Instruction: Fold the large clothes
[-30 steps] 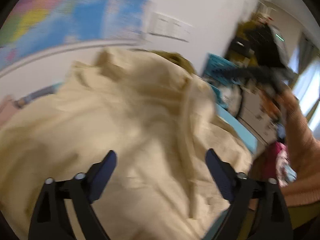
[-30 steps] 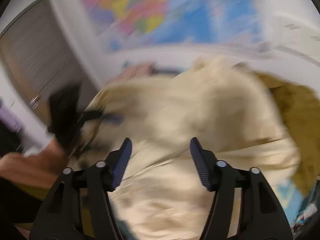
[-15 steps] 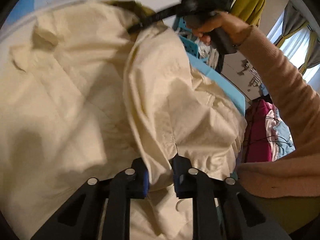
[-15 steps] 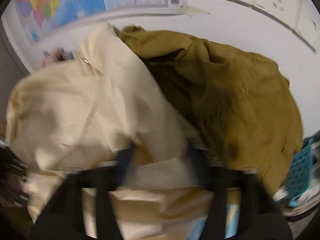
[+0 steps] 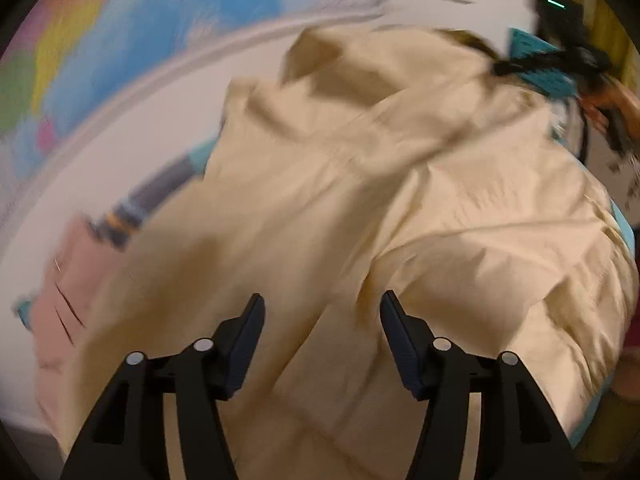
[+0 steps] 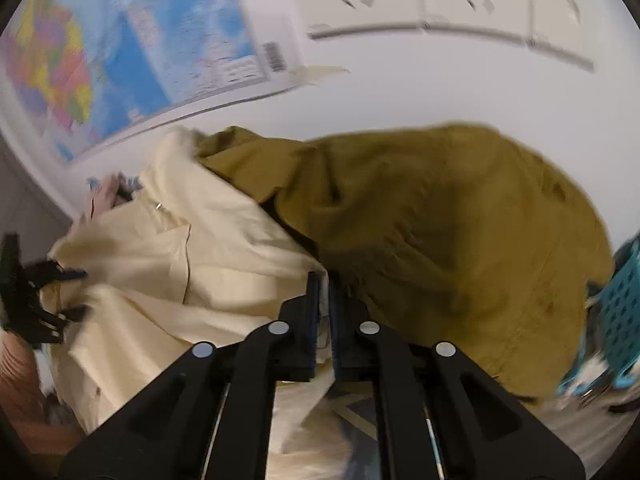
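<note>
— Below the wall map (image 6: 120,52), where was the garment?

— The cream jacket (image 5: 360,220) lay spread, crumpled and creased, beside the olive coat (image 6: 460,240). My right gripper (image 6: 324,304) was clamped on its edge to lift a fold.

— And your left?

— My left gripper (image 5: 322,320) hovered released above the cloth, ready to pinch a fresh hold.
</note>
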### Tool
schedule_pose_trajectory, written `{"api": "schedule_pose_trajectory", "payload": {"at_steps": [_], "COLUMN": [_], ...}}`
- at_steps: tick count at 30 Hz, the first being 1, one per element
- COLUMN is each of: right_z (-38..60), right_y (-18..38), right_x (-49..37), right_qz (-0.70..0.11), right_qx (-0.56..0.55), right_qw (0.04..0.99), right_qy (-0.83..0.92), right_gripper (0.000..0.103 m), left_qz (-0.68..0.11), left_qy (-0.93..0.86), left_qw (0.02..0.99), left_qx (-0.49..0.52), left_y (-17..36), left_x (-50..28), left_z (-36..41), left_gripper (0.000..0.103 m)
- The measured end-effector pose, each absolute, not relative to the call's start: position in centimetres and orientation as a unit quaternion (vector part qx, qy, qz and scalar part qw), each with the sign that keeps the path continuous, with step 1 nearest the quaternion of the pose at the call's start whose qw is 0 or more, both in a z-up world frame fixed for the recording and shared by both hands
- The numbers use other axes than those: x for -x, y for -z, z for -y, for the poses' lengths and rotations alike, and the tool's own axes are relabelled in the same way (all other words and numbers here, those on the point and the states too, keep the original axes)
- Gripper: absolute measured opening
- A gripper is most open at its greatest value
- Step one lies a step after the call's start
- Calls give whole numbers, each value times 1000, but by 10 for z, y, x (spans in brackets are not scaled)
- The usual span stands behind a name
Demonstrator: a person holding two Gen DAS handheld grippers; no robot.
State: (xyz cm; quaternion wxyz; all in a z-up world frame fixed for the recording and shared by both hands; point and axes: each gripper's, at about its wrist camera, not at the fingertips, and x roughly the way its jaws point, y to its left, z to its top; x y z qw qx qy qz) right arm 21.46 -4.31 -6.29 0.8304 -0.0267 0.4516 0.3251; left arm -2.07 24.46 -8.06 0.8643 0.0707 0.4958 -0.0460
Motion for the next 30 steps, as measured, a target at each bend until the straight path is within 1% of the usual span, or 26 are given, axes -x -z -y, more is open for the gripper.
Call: {"api": "schedule_pose_trajectory", "payload": {"at_steps": [1,2,3,4,5,6,9,11,12,13,15,16,17,18,20,21,22,24,25,27,28,29,30], "right_z": [45,47,53,58,63,65,53,34,21,3,-23,-34,-38,-39,-43,-42,-41,-40,-42,-44,-48,-59,-72], "right_y": [61,57,52,43,35,28,18,27,37,54,82,95,105,110,120,121,122,121,118,109,110,109,112], "right_x": [-209,-203,-198,-185,-179,-167,-129,-110,-104,-96,-89,-87,-86,-86,-87,-86,-87,-86,-83,-75,-71,-62,-58], "right_qz": [-443,-432,-422,-401,-385,-369,-331,-340,-350,-367,-392,-403,-411,-416,-424,-421,-420,-418,-413,-402,-397,-384,-379], "right_qx": [30,39,44,44,41,42,69,86,102,122,145,159,161,158,152,151,147,139,137,120,120,136,154], "right_qw": [835,844,851,861,863,866,863,836,825,804,780,771,762,759,756,759,762,766,772,768,766,768,767], "right_qy": [-324,-315,-309,-311,-323,-334,-376,-422,-432,-450,-465,-467,-473,-476,-476,-473,-470,-467,-464,-484,-492,-494,-494], "right_gripper": [9,12,24,36,39,39,40,45,48,49,48,48,48,48,47,46,46,46,47,48,48,47,48], "left_qz": [-510,-513,-507,-498,-491,-487,-486,-504,-514,-529,-544,-547,-543,-533,-506,-492,-467,-439,-437,-451,-459,-473,-485], "left_qy": [56,67,72,77,87,98,123,125,129,135,133,124,122,121,89,80,60,34,32,24,26,29,28], "left_qw": [857,855,859,864,867,868,865,855,848,838,828,827,830,836,855,864,878,893,894,888,884,877,872], "left_qx": [-39,-22,-11,-8,-1,8,11,-10,-15,-22,-29,-35,-38,-42,-64,-69,-84,-90,-88,-86,-84,-75,-61], "left_y": [87,89,88,84,80,76,72,82,91,100,115,118,118,114,98,90,78,62,60,70,74,82,90], "left_x": [18,19,24,29,33,39,51,52,49,45,32,27,25,23,19,19,19,18,18,13,13,10,9], "left_z": [-254,-260,-266,-270,-275,-278,-277,-271,-263,-257,-251,-249,-248,-247,-246,-247,-249,-256,-259,-265,-266,-265,-269], "left_gripper": [62,68,74,76,80,84,86,85,78,71,43,39,28,22,20,14,3,4,4,9,13,29,36]}}
